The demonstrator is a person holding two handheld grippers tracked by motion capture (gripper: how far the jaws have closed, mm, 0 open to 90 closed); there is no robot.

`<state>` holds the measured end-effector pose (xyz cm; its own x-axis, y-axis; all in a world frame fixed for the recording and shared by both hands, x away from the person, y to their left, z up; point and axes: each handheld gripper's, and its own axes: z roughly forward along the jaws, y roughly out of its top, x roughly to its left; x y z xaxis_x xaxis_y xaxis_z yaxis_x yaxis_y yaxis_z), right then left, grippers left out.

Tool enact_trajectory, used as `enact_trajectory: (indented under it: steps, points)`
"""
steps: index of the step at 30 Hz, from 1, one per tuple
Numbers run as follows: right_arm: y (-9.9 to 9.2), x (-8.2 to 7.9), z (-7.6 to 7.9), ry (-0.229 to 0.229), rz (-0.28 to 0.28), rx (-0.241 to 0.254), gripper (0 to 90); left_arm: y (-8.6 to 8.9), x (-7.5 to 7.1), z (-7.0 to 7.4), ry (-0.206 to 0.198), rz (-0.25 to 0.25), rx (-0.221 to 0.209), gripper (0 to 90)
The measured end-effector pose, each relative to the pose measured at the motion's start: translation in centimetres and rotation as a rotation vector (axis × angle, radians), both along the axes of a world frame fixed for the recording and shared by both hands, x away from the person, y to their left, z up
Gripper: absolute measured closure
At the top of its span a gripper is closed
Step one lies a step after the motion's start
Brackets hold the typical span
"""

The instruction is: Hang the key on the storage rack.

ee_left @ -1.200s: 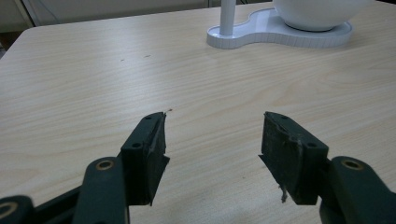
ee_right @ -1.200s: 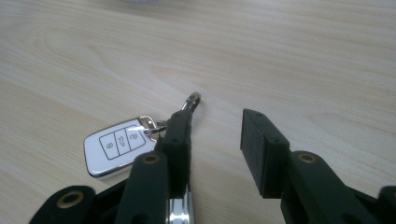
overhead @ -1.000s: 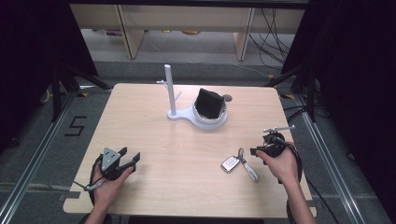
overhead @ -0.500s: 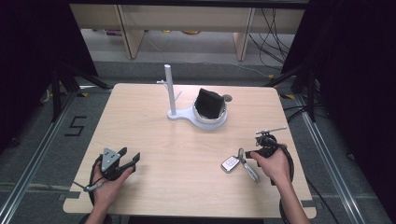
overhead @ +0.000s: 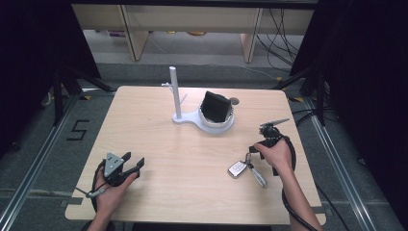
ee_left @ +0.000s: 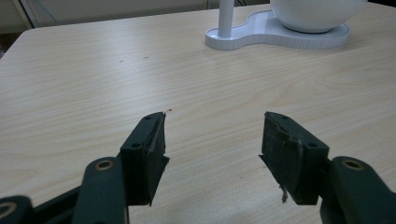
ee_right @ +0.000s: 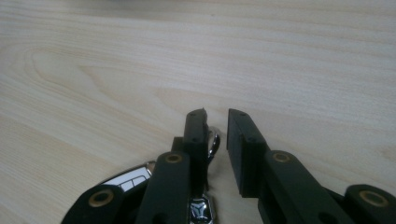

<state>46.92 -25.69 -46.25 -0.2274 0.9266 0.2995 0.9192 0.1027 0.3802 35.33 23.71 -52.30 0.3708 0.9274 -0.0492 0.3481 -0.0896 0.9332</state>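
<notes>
our left gripper (overhead: 131,166) rested near the table's (overhead: 159,144) front edge, jaws spread on nothing. our right gripper (ee_right: 217,135), jaws just narrowing (a slim gap remained), sat over the car key (overhead: 237,169), gripping nothing. farther back stood the white stand (overhead: 192,118).

Right gripper (ee_right: 217,116) low over a pale wooden table (ee_right: 233,51), jaws narrow, having just been closing, only a thin slit of wood showing between them. Car key (ee_right: 133,177) lying flat on the table under the left-hand jaw, mostly hidden by it. Shiny metal ring (ee_right: 214,142) peeking out at that jaw's inner edge, whether pinched unclear. Chrome badge (ee_right: 200,207) below, near the bottom edge.
</notes>
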Motion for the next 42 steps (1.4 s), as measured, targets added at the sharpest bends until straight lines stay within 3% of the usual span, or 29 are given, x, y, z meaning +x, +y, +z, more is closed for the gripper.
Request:
enact_trajectory:
  steps: [2,3,6,7,8,9,13,15,16,18,20,21,26,27,32,33,34,35,36,37,38,39,40,42]
  points:
    - [0.0,0.3,-0.2,-0.013,0.037,0.015,77.6,0.0,0.0,0.0,0.000,0.001,0.003,39.4]
    - [0.2,0.4,-0.3,-0.011,0.021,0.004,77.1,0.0,0.0,0.0,0.001,0.000,0.006,39.4]
    - [0.7,0.5,-0.4,0.070,-0.023,0.015,75.1,-0.1,0.0,0.0,-0.001,-0.001,0.008,39.4]
    - [0.7,0.5,-0.6,0.056,-0.020,0.024,74.9,-0.1,0.0,0.0,-0.003,-0.003,0.004,39.4]
    - [0.4,0.8,-0.9,0.035,0.026,0.009,74.9,-0.1,0.0,0.0,-0.002,-0.003,0.004,39.4]
    - [0.5,0.7,-0.9,0.045,0.001,0.002,74.9,-0.1,0.0,0.0,-0.002,-0.003,0.005,39.4]
    - [0.8,0.9,-1.2,0.072,0.015,-0.003,75.3,-0.1,0.0,0.0,-0.003,-0.006,0.007,39.5]
    - [0.9,1.1,-1.4,0.049,0.036,-0.004,76.3,-0.1,0.0,0.0,-0.003,-0.004,0.002,39.4]
    - [1.0,1.1,-1.4,0.077,0.020,-0.005,76.9,-0.1,0.0,0.0,-0.002,-0.003,0.002,39.4]
    - [0.9,1.2,-1.7,0.043,0.058,-0.013,78.4,-0.1,0.0,0.0,-0.002,-0.004,0.002,39.3]
    - [1.1,1.2,-1.7,0.072,0.043,-0.017,80.5,-0.1,0.0,0.0,-0.002,-0.006,0.003,39.3]
    - [1.0,1.2,-1.8,0.055,0.066,-0.007,81.8,-0.1,0.0,0.0,-0.001,-0.007,0.003,39.4]
    - [0.9,1.2,-1.9,0.051,0.065,0.001,86.6,-0.1,0.0,0.0,-0.003,-0.006,0.003,39.3]
    - [1.1,1.1,-1.7,0.076,0.037,-0.004,86.8,-0.1,0.0,0.0,-0.002,-0.006,0.004,39.3]
    - [1.6,0.5,-0.9,0.023,0.029,-0.027,87.3,-0.1,0.0,0.0,-0.002,-0.007,0.006,39.4]
    - [2.1,0.2,-0.5,0.051,-0.018,0.007,87.3,-0.1,0.0,0.0,-0.002,-0.007,0.005,39.4]
    - [1.6,0.3,-0.6,-0.022,0.052,-0.018,87.3,-0.1,0.0,0.0,-0.003,-0.007,0.005,39.4]
    - [1.8,0.1,-0.2,-0.021,0.035,-0.013,87.3,-0.1,0.0,0.0,-0.002,-0.009,0.005,39.4]
    - [2.7,-0.4,0.6,0.039,-0.050,0.042,87.3,-0.1,-0.1,0.0,-0.002,-0.007,0.006,39.4]
    - [2.2,-0.3,0.5,-0.029,0.010,0.014,87.3,-0.1,0.0,0.0,-0.003,-0.007,0.006,39.4]
    - [2.0,-0.3,0.6,-0.073,0.050,0.018,87.3,-0.2,0.0,0.0,-0.003,-0.007,0.006,39.4]
    - [2.1,-0.3,0.8,-0.109,0.064,0.018,87.4,-0.2,0.0,0.0,-0.003,-0.008,0.008,39.5]
    - [2.5,-0.7,1.2,-0.086,0.028,0.033,87.3,-0.2,-0.1,0.0,-0.003,-0.009,0.009,39.5]
    - [2.6,-0.7,1.4,-0.166,0.064,0.016,87.4,-0.2,-0.1,0.0,-0.011,-0.008,0.005,39.6]
